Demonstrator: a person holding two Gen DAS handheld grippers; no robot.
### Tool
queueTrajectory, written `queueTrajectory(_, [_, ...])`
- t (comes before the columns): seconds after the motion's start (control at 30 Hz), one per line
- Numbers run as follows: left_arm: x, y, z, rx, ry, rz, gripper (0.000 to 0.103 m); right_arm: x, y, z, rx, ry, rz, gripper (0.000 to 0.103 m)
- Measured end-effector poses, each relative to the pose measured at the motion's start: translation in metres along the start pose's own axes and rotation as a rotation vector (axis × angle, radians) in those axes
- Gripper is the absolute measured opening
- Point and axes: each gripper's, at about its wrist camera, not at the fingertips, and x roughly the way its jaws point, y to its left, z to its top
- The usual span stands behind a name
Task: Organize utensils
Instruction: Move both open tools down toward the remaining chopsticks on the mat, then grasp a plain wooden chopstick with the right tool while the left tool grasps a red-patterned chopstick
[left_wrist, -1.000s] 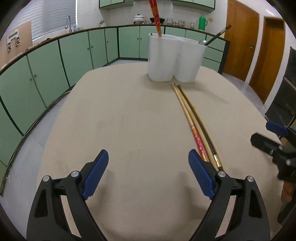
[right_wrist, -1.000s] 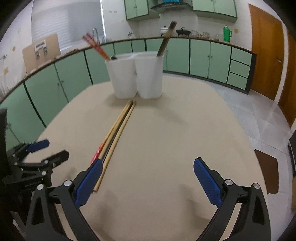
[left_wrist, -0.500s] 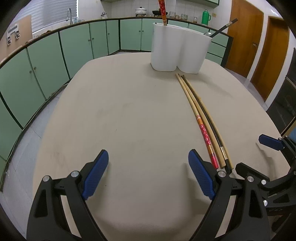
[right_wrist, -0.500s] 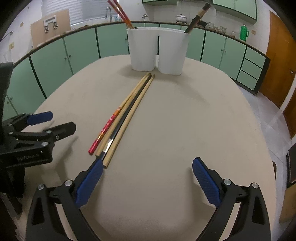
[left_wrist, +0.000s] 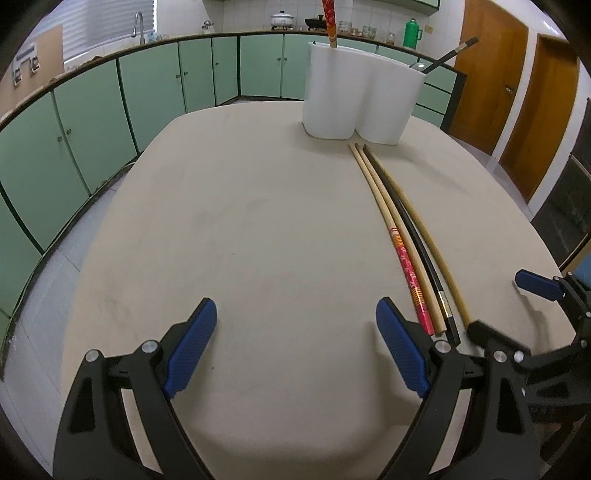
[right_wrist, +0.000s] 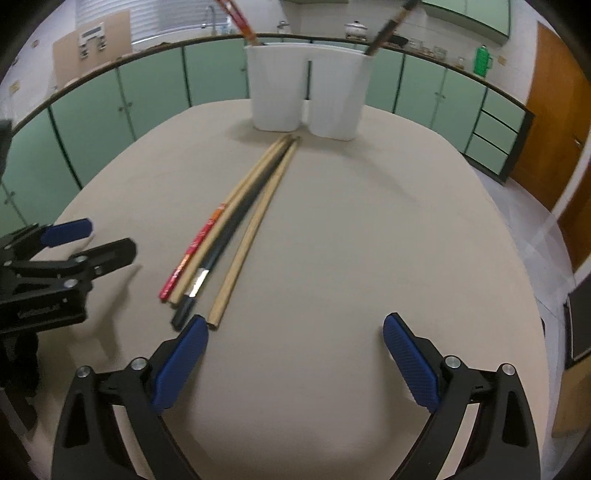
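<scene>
Fingers (right_wrist: 181, 365) wide apart, closing, nothing between

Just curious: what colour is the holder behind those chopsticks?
White; the holder shows best in the right wrist view.

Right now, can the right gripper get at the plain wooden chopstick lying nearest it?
Probably yes. The right gripper is open and empty, the wooden chopstick ends just ahead of its left finger, and nothing lies between; the left gripper sits off to the side.

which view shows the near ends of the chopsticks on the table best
The right wrist view: the four chopsticks fan apart there and every near end lies in the open, just ahead of the right gripper. In the left wrist view the chopsticks lie packed together, their near ends crowded against the left gripper's right finger.
</scene>
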Motion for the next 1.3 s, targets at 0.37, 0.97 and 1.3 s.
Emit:
queueTrajectory(0.37, [0.0, -0.002, -0.002, 0.006, -0.002, 0.008, 0.086, 0.001, 0.015, 0.004, -0.017, -0.019, 0.08, 0.035])
queueTrajectory(0.97, [0.005, -0.035, -0.004, 0.081, 0.032, -0.067, 0.086, -0.001, -0.034, -0.001, 0.072, -0.026, 0.041, 0.007])
queueTrajectory(1.3, [0.012, -0.039, -0.001, 0.096, 0.053, -0.006, 0.085, 0.0, -0.036, -0.002, 0.07, -0.031, 0.052, 0.007])
